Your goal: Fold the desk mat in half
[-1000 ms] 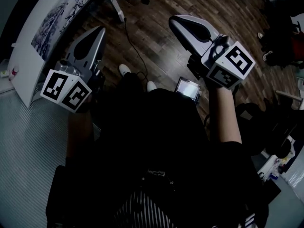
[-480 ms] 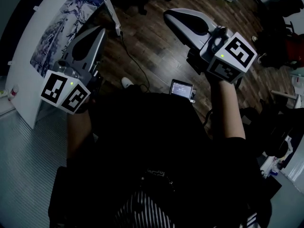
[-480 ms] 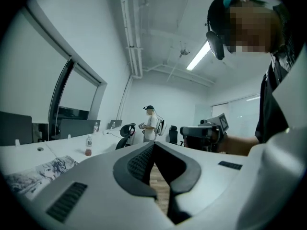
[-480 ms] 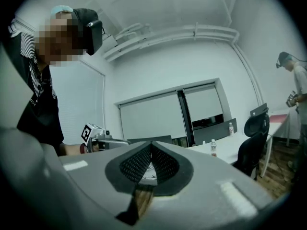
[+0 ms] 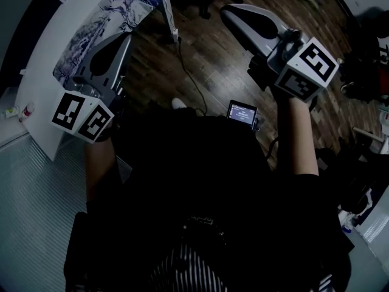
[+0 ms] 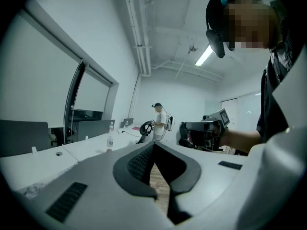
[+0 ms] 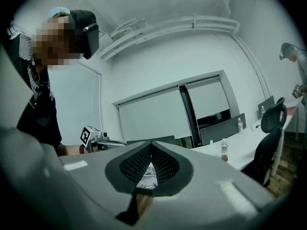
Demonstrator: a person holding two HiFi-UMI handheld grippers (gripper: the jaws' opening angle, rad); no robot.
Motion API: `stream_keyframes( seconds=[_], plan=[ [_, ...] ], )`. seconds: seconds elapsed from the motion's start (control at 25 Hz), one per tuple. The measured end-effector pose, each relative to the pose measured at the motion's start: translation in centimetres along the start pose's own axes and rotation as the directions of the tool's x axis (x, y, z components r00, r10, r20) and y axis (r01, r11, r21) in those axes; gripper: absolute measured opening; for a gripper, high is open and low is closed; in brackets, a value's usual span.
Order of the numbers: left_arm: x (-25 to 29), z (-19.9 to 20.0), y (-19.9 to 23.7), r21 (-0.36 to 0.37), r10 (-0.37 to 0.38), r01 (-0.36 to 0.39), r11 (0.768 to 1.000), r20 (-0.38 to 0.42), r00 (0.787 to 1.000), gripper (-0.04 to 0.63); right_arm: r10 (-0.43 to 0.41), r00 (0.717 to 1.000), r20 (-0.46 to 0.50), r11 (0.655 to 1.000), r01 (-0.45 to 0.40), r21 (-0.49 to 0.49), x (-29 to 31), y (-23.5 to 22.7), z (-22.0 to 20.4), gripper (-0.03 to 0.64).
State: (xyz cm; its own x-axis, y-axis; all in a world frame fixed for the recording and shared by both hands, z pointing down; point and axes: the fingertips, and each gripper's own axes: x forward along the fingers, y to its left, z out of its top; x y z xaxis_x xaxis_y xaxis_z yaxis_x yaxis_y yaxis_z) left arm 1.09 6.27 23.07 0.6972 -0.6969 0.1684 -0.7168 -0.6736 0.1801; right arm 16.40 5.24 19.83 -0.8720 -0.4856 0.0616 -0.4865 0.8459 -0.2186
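Observation:
The desk mat [image 5: 115, 8], white with a blue ink print, lies flat on the white table [image 5: 51, 59] at the upper left of the head view. My left gripper [image 5: 126, 37] hangs shut and empty beside the table's near edge, over the floor. My right gripper [image 5: 227, 11] is also shut and empty, further right above the wooden floor, well off the mat. In the left gripper view the jaw tips [image 6: 154, 145] meet. The right gripper view shows closed tips [image 7: 151, 143], with a strip of the printed mat [image 7: 146, 178] visible through the gap below them.
A small lit screen device [image 5: 243, 111] hangs at my front. A cable [image 5: 188, 66] runs over the dark wooden floor past a table leg [image 5: 170, 17]. An office chair [image 7: 271, 128] and bottles [image 7: 224, 150] stand by other desks. Another person [image 6: 160, 121] stands far off.
The table and mat have slid further into the head view from the upper left. Both grippers have travelled with the body across the floor and stay shut.

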Motion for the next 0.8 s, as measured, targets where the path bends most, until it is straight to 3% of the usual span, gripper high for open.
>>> stream_keyframes(
  seconds=[0.28,0.48,0.8],
  plan=[
    [-0.5,-1.4,3.9,-0.046,0.006,-0.007,0.999,-0.021,1.0,0.003,0.006,1.0,-0.004,1.0,-0.006,-0.002,3.5,-0.2,-0.2,0.005],
    [-0.4,-2.5,3.3,0.002,-0.099,0.099,0.995,-0.048,0.994,0.003,-0.01,0.999,-0.038,1.0,0.011,0.008,4.9,0.4,-1.4,0.003],
    [-1.0,-3.5,4.5,-0.08,-0.074,0.073,0.994,-0.019,0.997,0.003,-0.018,0.997,-0.073,1.0,0.02,0.023,5.3,0.9,-2.4,0.005]
  ],
)
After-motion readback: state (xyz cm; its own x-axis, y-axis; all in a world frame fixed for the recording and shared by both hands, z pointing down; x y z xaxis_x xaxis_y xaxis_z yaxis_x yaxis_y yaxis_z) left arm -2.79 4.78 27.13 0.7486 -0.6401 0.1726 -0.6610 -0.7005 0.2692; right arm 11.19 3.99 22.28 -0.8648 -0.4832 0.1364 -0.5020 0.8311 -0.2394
